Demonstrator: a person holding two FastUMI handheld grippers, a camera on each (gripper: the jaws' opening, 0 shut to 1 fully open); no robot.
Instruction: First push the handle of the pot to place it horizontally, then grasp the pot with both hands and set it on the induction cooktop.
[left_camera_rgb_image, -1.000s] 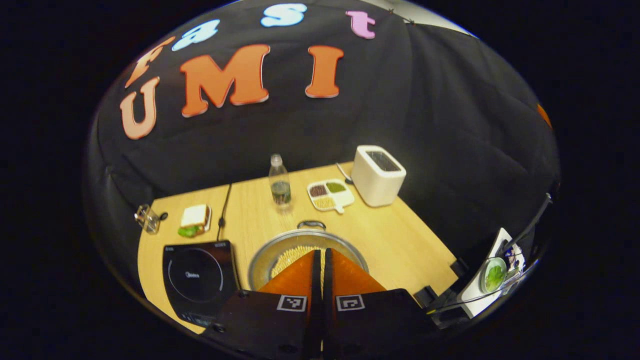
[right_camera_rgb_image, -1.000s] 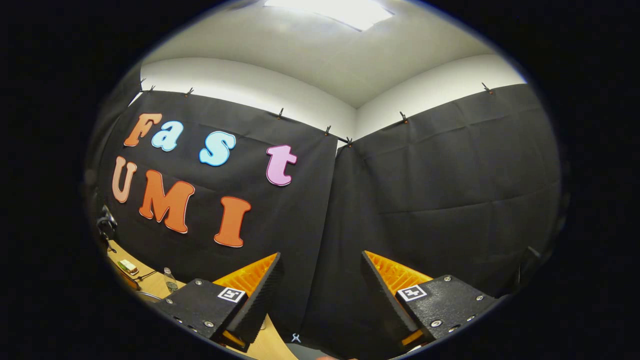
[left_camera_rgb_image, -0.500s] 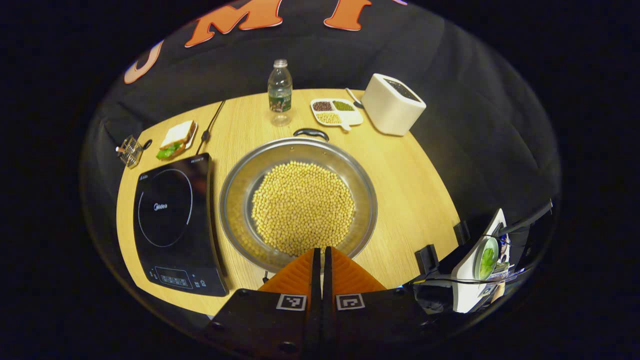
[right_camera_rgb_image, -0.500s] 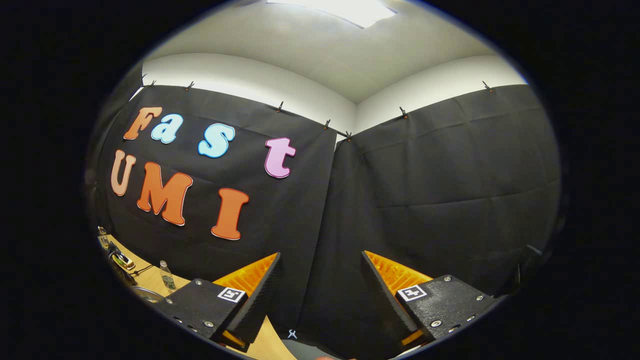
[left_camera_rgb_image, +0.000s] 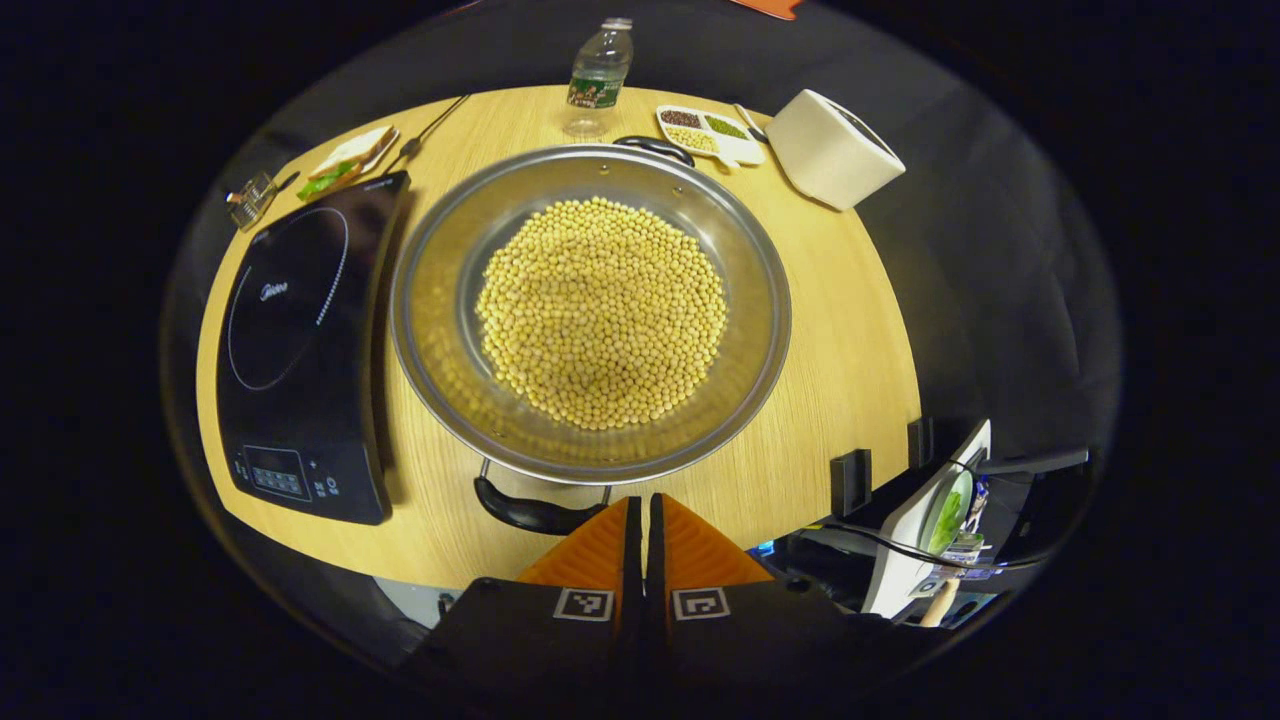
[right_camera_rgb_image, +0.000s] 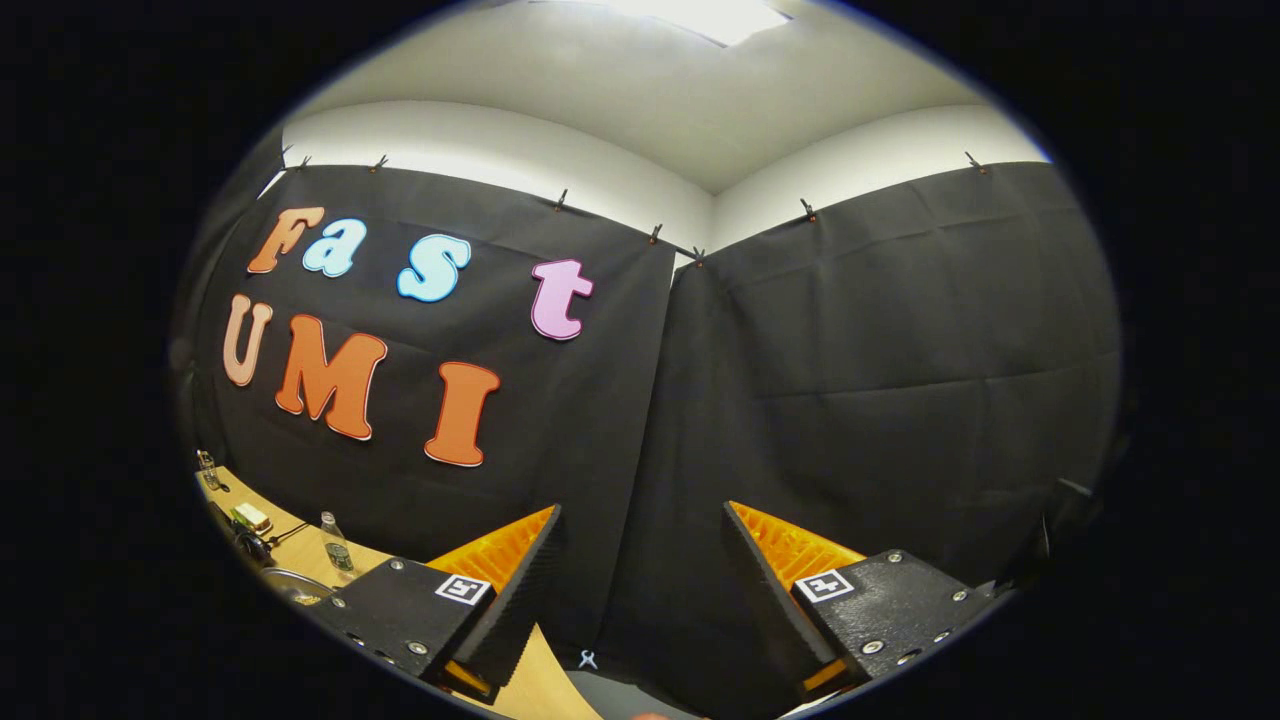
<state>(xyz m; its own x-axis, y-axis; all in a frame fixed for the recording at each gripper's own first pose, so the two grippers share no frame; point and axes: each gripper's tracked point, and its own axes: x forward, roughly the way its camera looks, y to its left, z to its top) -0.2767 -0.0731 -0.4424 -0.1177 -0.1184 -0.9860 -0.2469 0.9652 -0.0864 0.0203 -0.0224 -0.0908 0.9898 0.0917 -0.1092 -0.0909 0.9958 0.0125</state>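
Observation:
In the left gripper view a wide steel pot (left_camera_rgb_image: 440, 300) full of yellow beans sits mid-table. One black handle (left_camera_rgb_image: 530, 513) points at me on the near side, the other black handle (left_camera_rgb_image: 655, 148) is on the far side. The black induction cooktop (left_camera_rgb_image: 300, 340) lies to the pot's left. My left gripper (left_camera_rgb_image: 640, 505) is shut and empty, its tips just right of the near handle, above the table's front edge. In the right gripper view my right gripper (right_camera_rgb_image: 640, 520) is open, tilted up at the booth wall, with nothing between its fingers.
Behind the pot stand a water bottle (left_camera_rgb_image: 598, 75), a divided dish of beans (left_camera_rgb_image: 710, 135) and a white toaster (left_camera_rgb_image: 835, 148). A sandwich (left_camera_rgb_image: 345, 160) and a small glass (left_camera_rgb_image: 245, 198) lie at the far left. Clamps and a stand (left_camera_rgb_image: 930, 510) sit off the table's right front.
The left gripper has tilted down and drawn back toward the table's front edge, so the whole pot and its near handle have come into sight. The right gripper has barely moved.

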